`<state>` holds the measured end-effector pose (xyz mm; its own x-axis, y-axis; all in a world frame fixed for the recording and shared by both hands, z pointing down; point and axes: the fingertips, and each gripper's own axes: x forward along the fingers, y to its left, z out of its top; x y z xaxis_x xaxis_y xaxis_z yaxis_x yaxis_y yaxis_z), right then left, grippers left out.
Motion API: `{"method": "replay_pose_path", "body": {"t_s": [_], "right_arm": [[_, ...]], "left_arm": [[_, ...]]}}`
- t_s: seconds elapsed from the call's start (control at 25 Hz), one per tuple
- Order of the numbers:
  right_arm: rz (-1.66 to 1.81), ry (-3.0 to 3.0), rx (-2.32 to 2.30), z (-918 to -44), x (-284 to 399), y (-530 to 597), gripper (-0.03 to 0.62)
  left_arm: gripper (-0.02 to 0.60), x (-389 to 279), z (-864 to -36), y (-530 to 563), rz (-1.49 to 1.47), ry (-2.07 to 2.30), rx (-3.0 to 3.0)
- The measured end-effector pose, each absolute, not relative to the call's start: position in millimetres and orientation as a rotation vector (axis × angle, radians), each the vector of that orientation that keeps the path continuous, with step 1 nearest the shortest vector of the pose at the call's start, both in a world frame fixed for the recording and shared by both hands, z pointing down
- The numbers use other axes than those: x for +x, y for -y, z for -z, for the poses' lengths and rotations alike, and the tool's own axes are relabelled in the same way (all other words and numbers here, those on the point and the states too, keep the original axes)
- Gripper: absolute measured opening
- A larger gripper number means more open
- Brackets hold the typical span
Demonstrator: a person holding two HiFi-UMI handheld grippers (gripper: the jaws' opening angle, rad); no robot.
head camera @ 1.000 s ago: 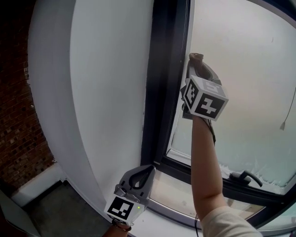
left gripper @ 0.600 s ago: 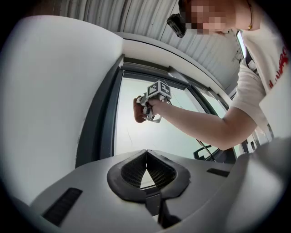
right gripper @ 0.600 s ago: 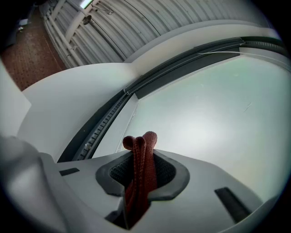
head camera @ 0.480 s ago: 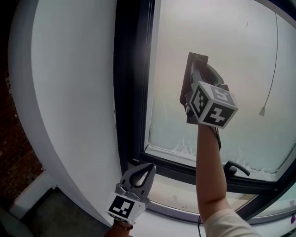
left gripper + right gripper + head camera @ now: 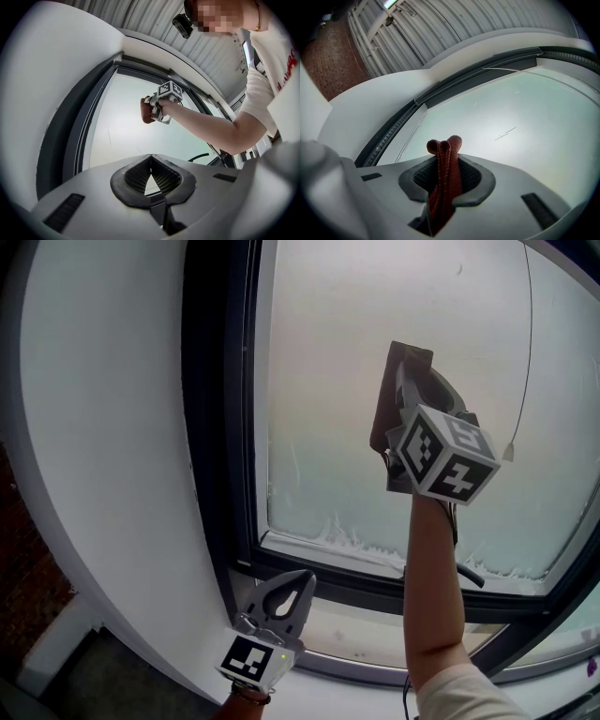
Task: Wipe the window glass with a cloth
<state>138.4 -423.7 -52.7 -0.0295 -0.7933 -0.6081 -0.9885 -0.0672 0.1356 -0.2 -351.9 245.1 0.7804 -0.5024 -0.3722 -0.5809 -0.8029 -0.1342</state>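
A dark red cloth (image 5: 385, 414) is pressed flat on the frosted window glass (image 5: 337, 352), and my right gripper (image 5: 404, 373) is shut on it at arm's length, about mid-pane. In the right gripper view the folded cloth (image 5: 445, 174) sticks up between the closed jaws of the right gripper (image 5: 446, 158), with the glass (image 5: 520, 117) just beyond. My left gripper (image 5: 299, 583) hangs low by the sill, shut and holding nothing. The left gripper (image 5: 151, 159) looks up at the cloth (image 5: 146, 111) and the right gripper (image 5: 158, 104) on the glass (image 5: 119, 136).
A dark window frame (image 5: 217, 409) borders the pane on the left, with a white wall (image 5: 103, 474) beyond it. A black window handle (image 5: 472, 575) sits on the lower frame. A thin blind cord (image 5: 521, 343) hangs just right of the right gripper. A pale sill (image 5: 370, 638) runs below.
The right gripper has slid the cloth to the right, from the glass's left edge by the frame out towards mid-pane. The left gripper has stayed by the sill.
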Motion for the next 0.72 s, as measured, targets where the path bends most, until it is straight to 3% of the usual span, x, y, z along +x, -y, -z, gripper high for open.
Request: {"method": "replay_pose_path", "body": {"t_s": [0.72], "right_arm": [[-0.826, -1.788, -1.982, 55, 237, 363, 0.095]], "left_arm": [[0.020, 67, -246, 335, -0.469, -0.730, -2.776]]}}
